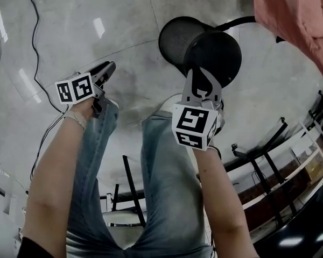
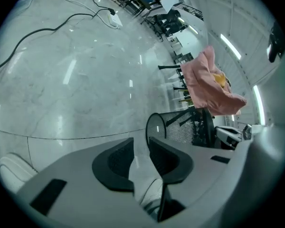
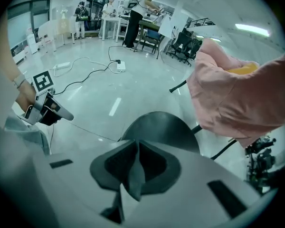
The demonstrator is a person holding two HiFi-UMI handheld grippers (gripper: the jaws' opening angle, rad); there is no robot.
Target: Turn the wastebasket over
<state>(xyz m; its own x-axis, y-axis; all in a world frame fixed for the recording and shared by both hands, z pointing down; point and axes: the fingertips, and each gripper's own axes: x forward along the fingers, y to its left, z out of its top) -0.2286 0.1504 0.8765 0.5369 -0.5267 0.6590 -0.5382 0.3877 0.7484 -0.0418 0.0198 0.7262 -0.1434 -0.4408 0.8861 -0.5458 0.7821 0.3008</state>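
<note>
The black mesh wastebasket (image 1: 202, 47) lies tipped on the floor, its open mouth to the left and its dark solid bottom (image 3: 156, 127) toward me. My right gripper (image 1: 203, 78) points steeply down at that bottom's near edge. Its jaws stand closed together (image 3: 134, 144) there, and the pinch itself is hidden. The left gripper (image 1: 109, 67) hovers over bare floor to the left, apart from the wastebasket (image 2: 180, 125). It is open (image 2: 140, 144) with nothing between its fingers. The right gripper view also shows the left gripper (image 3: 50, 110) at the left.
A pink cloth (image 1: 296, 20) hangs just right of the basket over a black stand (image 3: 218, 151). A black cable (image 1: 36, 47) runs across the grey floor at left. My jeans-clad legs (image 1: 161, 187) are below. Shelving (image 1: 290, 165) stands at the right; people work at distant tables (image 3: 137, 8).
</note>
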